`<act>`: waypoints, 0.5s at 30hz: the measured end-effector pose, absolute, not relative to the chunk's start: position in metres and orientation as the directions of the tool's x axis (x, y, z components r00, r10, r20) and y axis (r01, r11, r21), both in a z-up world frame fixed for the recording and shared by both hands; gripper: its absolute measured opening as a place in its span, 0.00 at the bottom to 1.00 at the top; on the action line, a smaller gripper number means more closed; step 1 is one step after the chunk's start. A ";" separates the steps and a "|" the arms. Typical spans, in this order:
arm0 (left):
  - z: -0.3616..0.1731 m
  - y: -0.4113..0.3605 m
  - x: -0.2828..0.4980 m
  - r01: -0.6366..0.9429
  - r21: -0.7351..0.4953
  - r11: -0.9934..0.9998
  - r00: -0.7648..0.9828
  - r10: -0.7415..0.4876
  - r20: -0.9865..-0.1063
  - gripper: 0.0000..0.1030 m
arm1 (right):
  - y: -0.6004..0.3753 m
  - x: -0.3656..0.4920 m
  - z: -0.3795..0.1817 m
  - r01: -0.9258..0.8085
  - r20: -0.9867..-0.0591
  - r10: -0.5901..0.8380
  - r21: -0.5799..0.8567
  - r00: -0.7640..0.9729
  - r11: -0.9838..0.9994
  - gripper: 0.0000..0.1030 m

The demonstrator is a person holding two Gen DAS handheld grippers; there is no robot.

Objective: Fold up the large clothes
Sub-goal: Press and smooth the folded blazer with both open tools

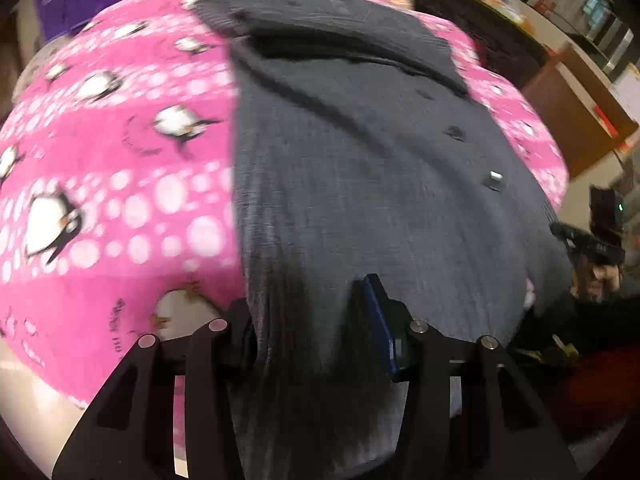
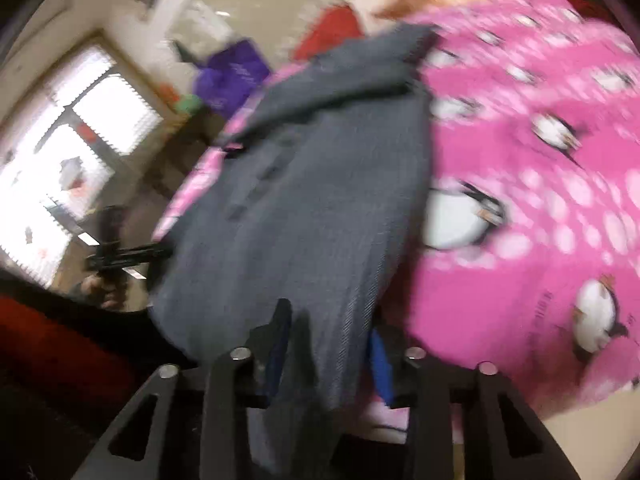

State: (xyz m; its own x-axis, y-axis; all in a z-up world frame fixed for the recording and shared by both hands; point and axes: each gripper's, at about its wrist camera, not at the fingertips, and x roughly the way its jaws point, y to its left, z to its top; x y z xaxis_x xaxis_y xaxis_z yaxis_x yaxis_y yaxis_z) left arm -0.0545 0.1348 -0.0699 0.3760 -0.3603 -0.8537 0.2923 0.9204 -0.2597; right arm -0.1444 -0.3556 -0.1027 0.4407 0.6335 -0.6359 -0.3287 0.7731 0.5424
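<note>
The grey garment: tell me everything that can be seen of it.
The grey garment is a dark grey, finely ribbed woven piece with a row of dark buttons down it. It lies lengthwise on a pink penguin-print blanket, its far end folded over. Its near edge is bunched between the fingers of the left gripper and the right gripper.

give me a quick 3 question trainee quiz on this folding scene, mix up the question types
1. True or false: the dark grey buttoned woven garment lies on a pink fleece blanket printed with penguins.
2. What sits between the jaws of the left gripper?
A. purple bag
B. the grey garment's near edge
C. nothing
3. Fill in: in the right wrist view, the cloth gathered in the right gripper is coloured ____.

Key: 1 true; 2 B; 3 grey
</note>
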 end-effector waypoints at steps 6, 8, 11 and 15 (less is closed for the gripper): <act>-0.070 0.127 -0.062 0.332 -0.236 0.913 0.373 -0.357 -0.856 0.41 | -0.339 -0.146 -0.093 -0.414 -0.613 0.676 0.535 0.410 0.736 0.27; -0.072 0.125 -0.060 0.342 -0.209 0.916 0.379 -0.339 -0.861 0.44 | -0.343 -0.141 -0.102 -0.368 -0.619 0.673 0.564 0.404 0.739 0.27; -0.074 0.125 -0.057 0.337 -0.217 0.916 0.390 -0.346 -0.854 0.47 | -0.336 -0.140 -0.098 -0.388 -0.609 0.677 0.555 0.413 0.736 0.28; -0.074 0.121 -0.054 0.314 -0.222 0.923 0.379 -0.337 -0.862 0.51 | -0.342 -0.143 -0.094 -0.394 -0.599 0.673 0.546 0.435 0.740 0.13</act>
